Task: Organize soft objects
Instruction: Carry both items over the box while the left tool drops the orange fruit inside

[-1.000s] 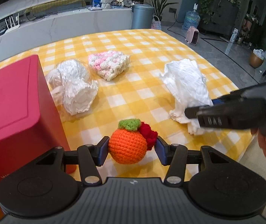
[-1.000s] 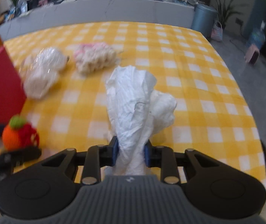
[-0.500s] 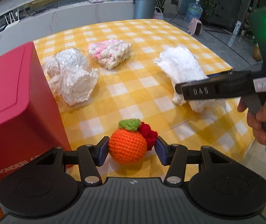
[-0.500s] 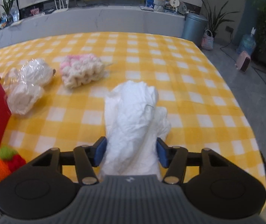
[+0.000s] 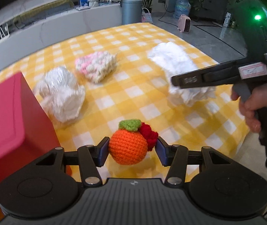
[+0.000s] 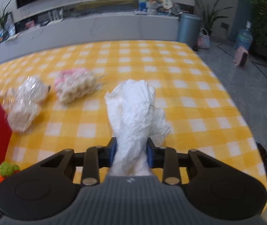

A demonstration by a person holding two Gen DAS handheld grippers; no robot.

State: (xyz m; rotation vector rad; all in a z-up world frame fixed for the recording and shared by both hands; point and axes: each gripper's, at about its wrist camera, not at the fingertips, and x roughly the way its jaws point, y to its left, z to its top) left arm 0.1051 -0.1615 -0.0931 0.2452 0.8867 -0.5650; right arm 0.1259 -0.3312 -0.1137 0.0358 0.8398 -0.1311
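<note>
No writing we can read; the label on the right gripper's (image 5: 178, 79) side is blurred. Our left gripper (image 5: 131, 149) holds the crocheted orange (image 5: 127, 148) between its pads, above the near table edge, red box (image 5: 4, 120) close on the left. Our right gripper (image 6: 131, 150) is clamped narrow on the white crumpled bag (image 6: 135, 108), near the right edge. Pink-white knit bundle (image 5: 95, 66) and plastic-wrapped white bundle (image 5: 62, 95) lie mid-table on the yellow checked cloth (image 6: 171, 71), bare beyond them.
</note>
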